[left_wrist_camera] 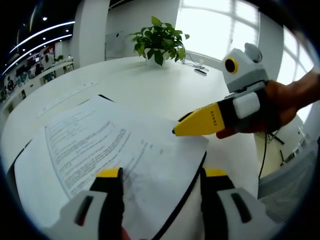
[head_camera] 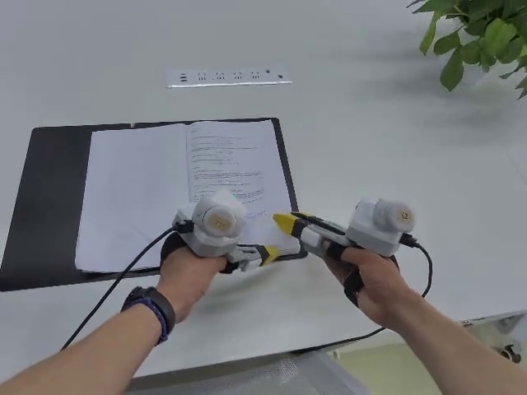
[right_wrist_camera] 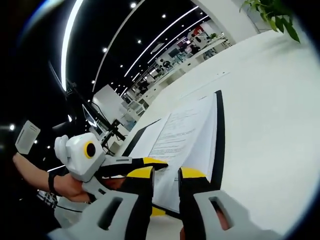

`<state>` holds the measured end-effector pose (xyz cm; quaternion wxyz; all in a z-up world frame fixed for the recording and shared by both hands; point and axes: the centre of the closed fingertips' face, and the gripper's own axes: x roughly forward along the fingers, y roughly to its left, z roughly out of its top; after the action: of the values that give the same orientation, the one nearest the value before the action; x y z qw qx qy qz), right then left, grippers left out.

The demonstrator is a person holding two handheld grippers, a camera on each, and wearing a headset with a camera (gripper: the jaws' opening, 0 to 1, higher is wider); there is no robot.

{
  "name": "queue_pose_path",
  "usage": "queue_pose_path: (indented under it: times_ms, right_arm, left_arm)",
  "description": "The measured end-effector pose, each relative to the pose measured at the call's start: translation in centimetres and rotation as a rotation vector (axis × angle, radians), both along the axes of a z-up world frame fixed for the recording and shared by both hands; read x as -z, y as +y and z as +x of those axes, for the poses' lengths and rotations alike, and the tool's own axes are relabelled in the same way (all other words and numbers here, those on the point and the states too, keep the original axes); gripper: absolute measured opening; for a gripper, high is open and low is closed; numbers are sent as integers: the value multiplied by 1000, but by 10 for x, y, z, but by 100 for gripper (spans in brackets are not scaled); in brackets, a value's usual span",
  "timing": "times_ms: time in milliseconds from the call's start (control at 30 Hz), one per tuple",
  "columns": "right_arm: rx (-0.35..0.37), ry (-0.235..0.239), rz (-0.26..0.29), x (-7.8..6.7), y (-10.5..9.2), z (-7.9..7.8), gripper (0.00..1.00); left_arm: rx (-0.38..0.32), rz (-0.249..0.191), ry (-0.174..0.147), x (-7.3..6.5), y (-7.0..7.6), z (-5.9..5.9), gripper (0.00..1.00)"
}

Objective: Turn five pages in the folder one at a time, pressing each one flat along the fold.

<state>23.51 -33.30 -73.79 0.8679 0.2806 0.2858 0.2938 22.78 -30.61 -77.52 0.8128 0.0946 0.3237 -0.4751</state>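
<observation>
The head view is bright and evenly lit from above. The white table (head_camera: 395, 123) is nearly washed out, with only faint, soft shadows beneath the plant (head_camera: 482, 37) and the forearms. In the left gripper view the windows (left_wrist_camera: 220, 20) blow out into white glare, and the left hand-held gripper (left_wrist_camera: 162, 173) looks soft at the bottom. The right gripper view is dark on its left, where ceiling light strips (right_wrist_camera: 75, 30) flare. Fisheye distortion bends straight edges towards the rim of both gripper views.
</observation>
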Motion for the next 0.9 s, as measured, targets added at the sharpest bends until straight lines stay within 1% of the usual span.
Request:
queue_pose_path:
  times_ms: [133, 200, 233, 300, 367, 567, 667, 733, 867, 900]
  right_arm:
    - [0, -7, -9, -1, 2, -2, 7]
    - [4, -23, -14, -3, 3, 0, 2]
    - [7, -35, -11, -6, 4, 1, 1]
    - [7, -36, -2, -8, 6, 2, 1]
    - [3, -42, -3, -10, 9, 4, 0]
    - [-9, -65, -1, -20, 20, 9, 0]
    - [-16, -79, 0, -26, 28, 13, 0]
    - [-15, -88, 5, -30, 33, 16, 0]
    - [-21, -107, 18, -39, 48, 20, 0]
    - [-28, -112, 20, -42, 54, 21, 0]
  left_arm:
    - [-6, -2, 1, -3, 3, -2, 64]
    - [-14, -4, 0, -7, 6, -3, 65]
    - [-25, -13, 0, -9, 7, -3, 65]
    - [-29, -17, -3, -11, 9, -3, 65]
    - [-28, -15, -7, -12, 10, -3, 66]
    - [-39, -21, -21, -20, 22, -2, 66]
    - [-62, -24, -30, -26, 34, 1, 67]
    - [-77, -36, -30, -28, 42, 1, 67]
    - [-99, -33, -38, -33, 60, 0, 68]
    - [-107, -31, -41, -33, 67, 1, 68]
